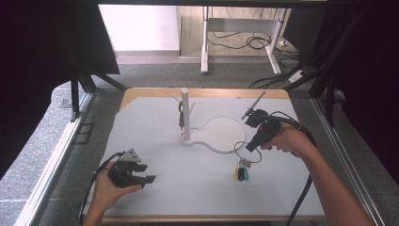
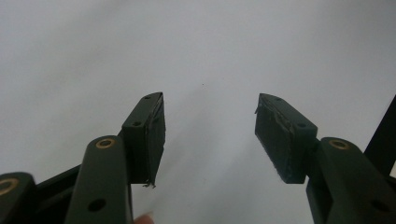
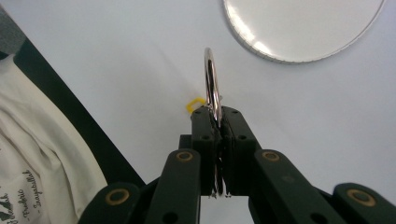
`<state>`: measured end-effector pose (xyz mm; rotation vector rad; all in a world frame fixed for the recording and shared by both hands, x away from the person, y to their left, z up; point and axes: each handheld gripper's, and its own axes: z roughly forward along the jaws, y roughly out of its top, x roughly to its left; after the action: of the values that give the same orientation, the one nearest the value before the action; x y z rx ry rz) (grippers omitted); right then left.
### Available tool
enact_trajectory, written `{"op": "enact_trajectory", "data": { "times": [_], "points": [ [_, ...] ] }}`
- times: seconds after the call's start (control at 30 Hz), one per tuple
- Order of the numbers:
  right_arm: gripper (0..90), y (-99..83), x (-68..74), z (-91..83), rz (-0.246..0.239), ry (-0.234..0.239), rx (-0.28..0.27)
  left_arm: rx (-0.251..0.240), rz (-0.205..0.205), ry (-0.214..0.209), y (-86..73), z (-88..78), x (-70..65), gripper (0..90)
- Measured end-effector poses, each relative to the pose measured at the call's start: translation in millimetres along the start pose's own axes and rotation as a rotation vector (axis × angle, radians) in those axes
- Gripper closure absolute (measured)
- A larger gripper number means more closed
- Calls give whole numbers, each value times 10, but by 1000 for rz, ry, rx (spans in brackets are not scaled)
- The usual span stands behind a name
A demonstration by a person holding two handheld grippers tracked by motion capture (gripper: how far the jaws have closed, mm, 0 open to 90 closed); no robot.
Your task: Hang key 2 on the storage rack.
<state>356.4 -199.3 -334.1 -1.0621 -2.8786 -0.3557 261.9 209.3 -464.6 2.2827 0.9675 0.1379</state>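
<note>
Daylight is falling on the grey floor (image 1: 155, 70) beyond the table (image 1: 197, 188). A white-legged desk (image 1: 244, 28) is standing there, cables (image 1: 244, 43) lying beneath.

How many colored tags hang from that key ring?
3, as far as I can tell: a yellow tag, a dark tag and a blue tag, bunched under the key ring the right gripper holds. More may be hidden.

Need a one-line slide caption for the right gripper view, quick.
Right gripper shut on a metal key ring above the white table, round stand base beyond.
</note>
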Motion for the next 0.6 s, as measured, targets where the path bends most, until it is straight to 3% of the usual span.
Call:
{"op": "enact_trajectory", "data": {
  "times": [0.3, 0.6],
  "points": [
    [848, 153, 46, -51, -26, -13, -2, 1, 0, -4, 2, -1, -1, 435],
    [848, 289, 41, -186, -18, -23, -25, -2, 3, -8, 2, -18, 3, 435]
  ]
}}
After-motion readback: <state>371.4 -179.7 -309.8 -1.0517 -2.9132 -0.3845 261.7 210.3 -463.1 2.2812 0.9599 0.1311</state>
